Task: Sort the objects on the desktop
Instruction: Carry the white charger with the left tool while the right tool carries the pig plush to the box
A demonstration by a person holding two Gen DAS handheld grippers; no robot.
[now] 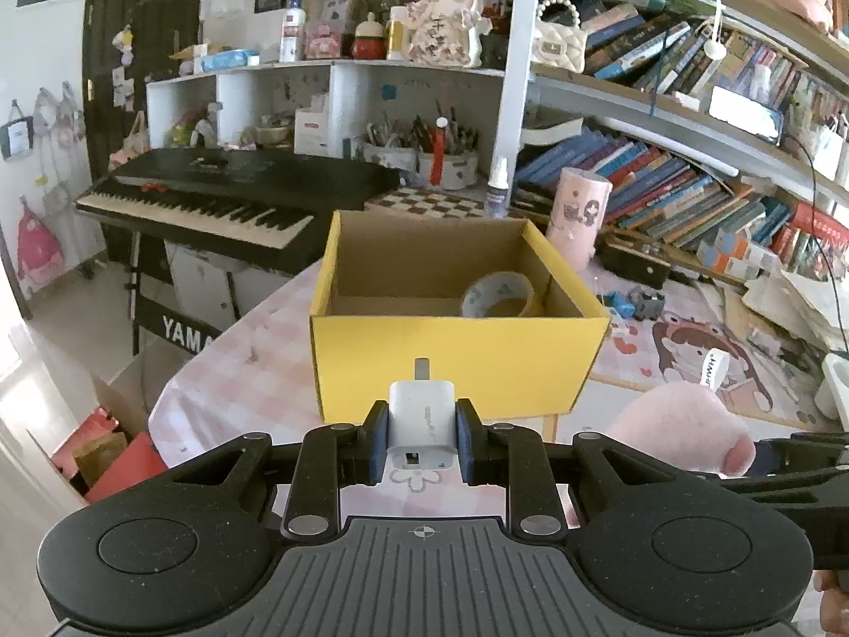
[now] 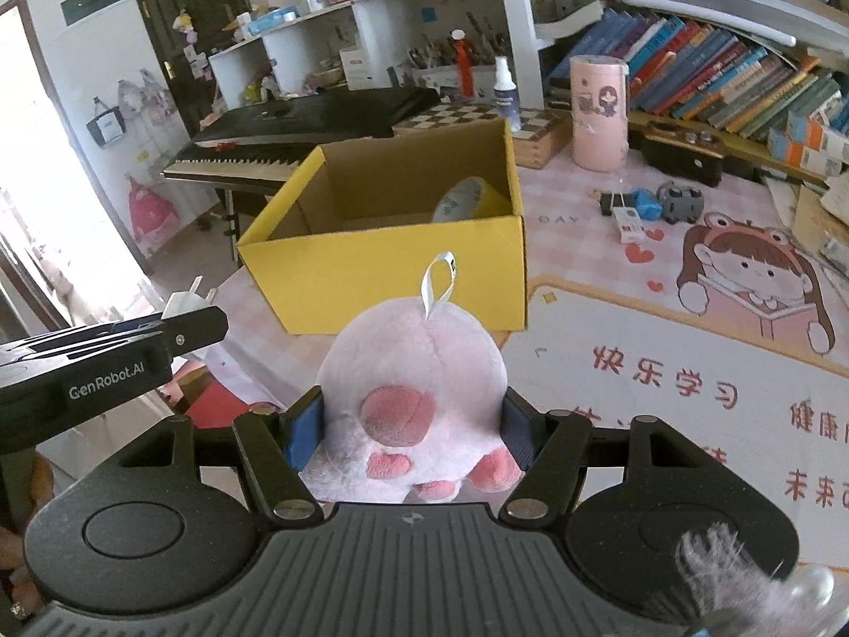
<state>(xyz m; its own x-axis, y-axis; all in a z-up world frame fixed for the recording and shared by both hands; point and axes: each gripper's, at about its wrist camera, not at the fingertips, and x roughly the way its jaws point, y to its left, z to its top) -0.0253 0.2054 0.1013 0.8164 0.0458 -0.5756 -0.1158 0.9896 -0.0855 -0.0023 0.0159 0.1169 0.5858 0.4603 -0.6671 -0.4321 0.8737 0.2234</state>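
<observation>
The white charger plug (image 1: 422,416) sits between the blue pads of the left gripper (image 1: 422,440), which is clamped on its two sides; its metal prongs point forward, toward the yellow cardboard box (image 1: 456,366). In the right wrist view the same plug (image 2: 183,300) shows only as a small white tip at the end of the left gripper (image 2: 193,326), just left of the box (image 2: 392,270).

The pink plush toy (image 2: 419,398) is held in the right gripper (image 2: 411,435), whose blue pads press into its soft body from both sides. The toy has darker pink paw patches facing the camera and a white ribbon loop (image 2: 440,284) on top. It hangs in front of the near wall of the box. In the left wrist view the toy (image 1: 679,430) appears at the right, beside the right gripper's black arm (image 1: 796,456).

The box stands open on the pink checked tablecloth (image 1: 249,371). Inside it, a roll of tape (image 1: 499,294) leans in the right corner.

Behind the box are a black keyboard piano (image 1: 223,196), a chessboard (image 1: 435,201), a small spray bottle (image 1: 499,191), and a pink cylinder (image 1: 575,217). A cartoon desk mat (image 2: 690,350) lies to the right of the box, and shelves of books (image 1: 663,186) rise behind it.
</observation>
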